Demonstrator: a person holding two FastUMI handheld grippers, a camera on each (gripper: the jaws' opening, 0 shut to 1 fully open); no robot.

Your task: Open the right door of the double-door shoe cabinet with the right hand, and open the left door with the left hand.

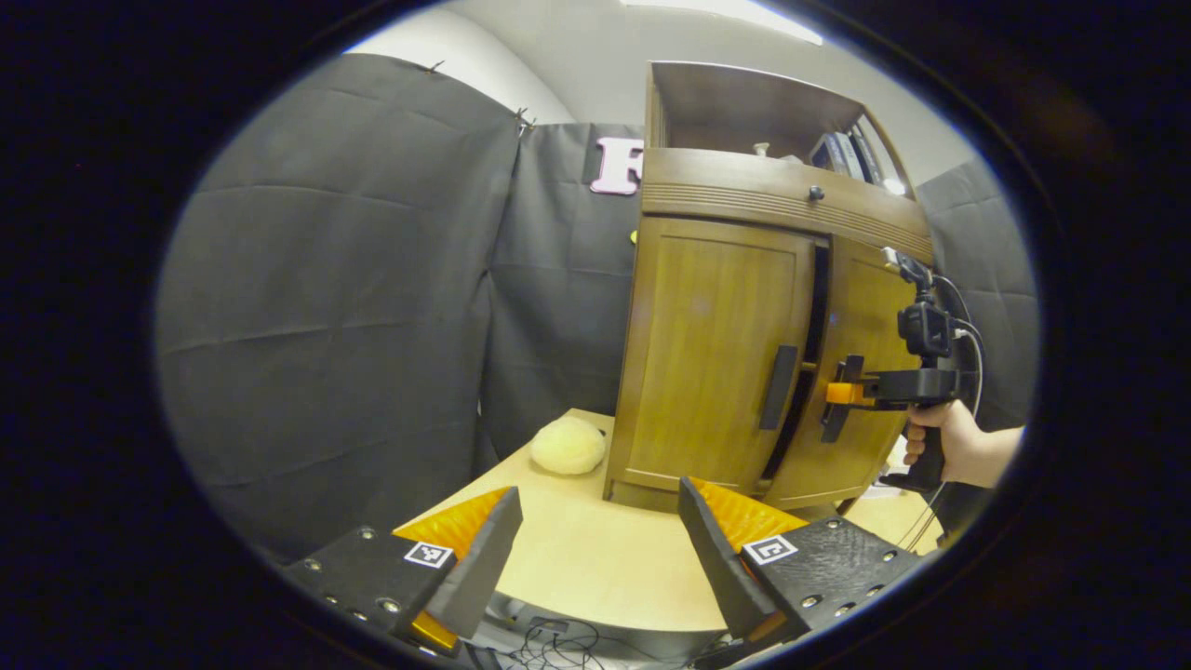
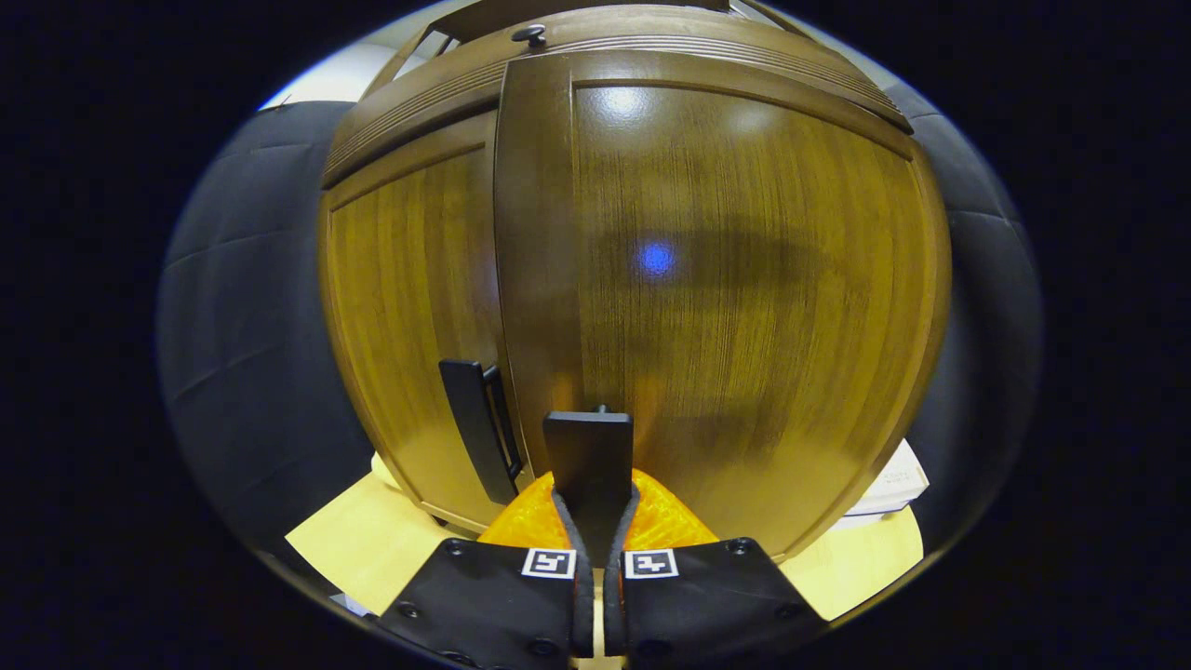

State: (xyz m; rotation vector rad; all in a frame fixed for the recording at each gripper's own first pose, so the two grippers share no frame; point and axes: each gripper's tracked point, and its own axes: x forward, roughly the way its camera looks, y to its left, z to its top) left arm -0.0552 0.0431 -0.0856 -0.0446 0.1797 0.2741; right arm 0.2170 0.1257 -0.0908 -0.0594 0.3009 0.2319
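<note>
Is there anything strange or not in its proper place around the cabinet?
Little stands out. A soft yellow ball lies on the table beside the cabinet, apart from the job. The right door stands ajar, as the task expects.

Your left gripper [image 1: 595,549] hangs with its fingers spread wide over bare tabletop [image 1: 595,568], and open wood runs from it to the foot of the shoe cabinet [image 1: 744,335]. A yellow plush ball [image 1: 568,445] sits near the cabinet's left corner, off that line. The left door handle [image 1: 779,387] stands free, but the right gripper [image 1: 842,395] and the hand [image 1: 944,442] crowd the space just beside it, clamped on the right door handle [image 2: 588,456]. A dark gap separates the two doors.
</note>
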